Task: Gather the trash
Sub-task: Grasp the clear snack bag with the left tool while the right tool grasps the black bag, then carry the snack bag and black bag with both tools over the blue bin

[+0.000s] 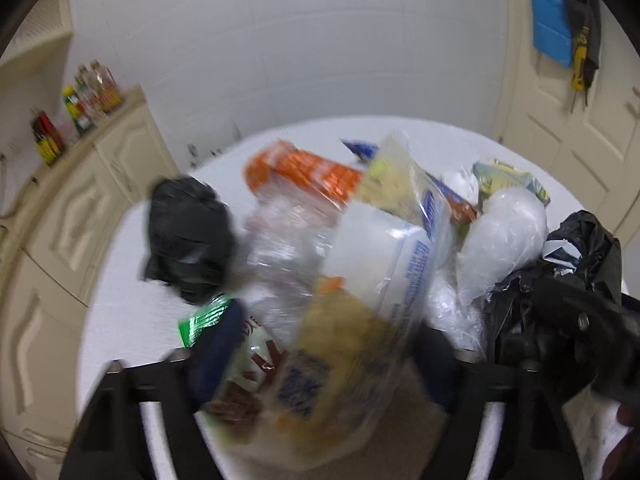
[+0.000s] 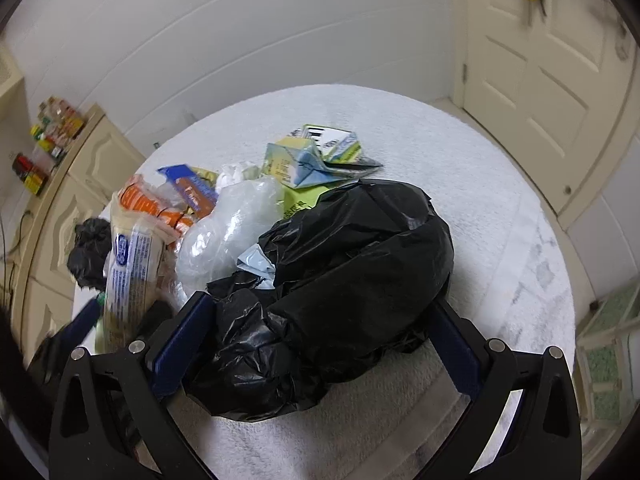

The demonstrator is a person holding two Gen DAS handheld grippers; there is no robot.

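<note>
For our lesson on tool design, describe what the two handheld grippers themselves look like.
Both match. The left gripper and the right gripper each have two matte black angular linkage arms with triangular cut-outs, silver round pivot bolts at the joints, and flat dark blue finger pads. No cables or markings show.

Motion-blurred wrapper [image 1: 320, 360] between left gripper [image 1: 324, 364] fingers

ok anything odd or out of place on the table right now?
Mostly the expected mess: wrappers and bags heaped loose on the round white table. One oddity: a small black bag sits apart at the pile's left edge, away from the large black trash bag between the right gripper's open fingers. The left-wrist view is motion-blurred.
</note>
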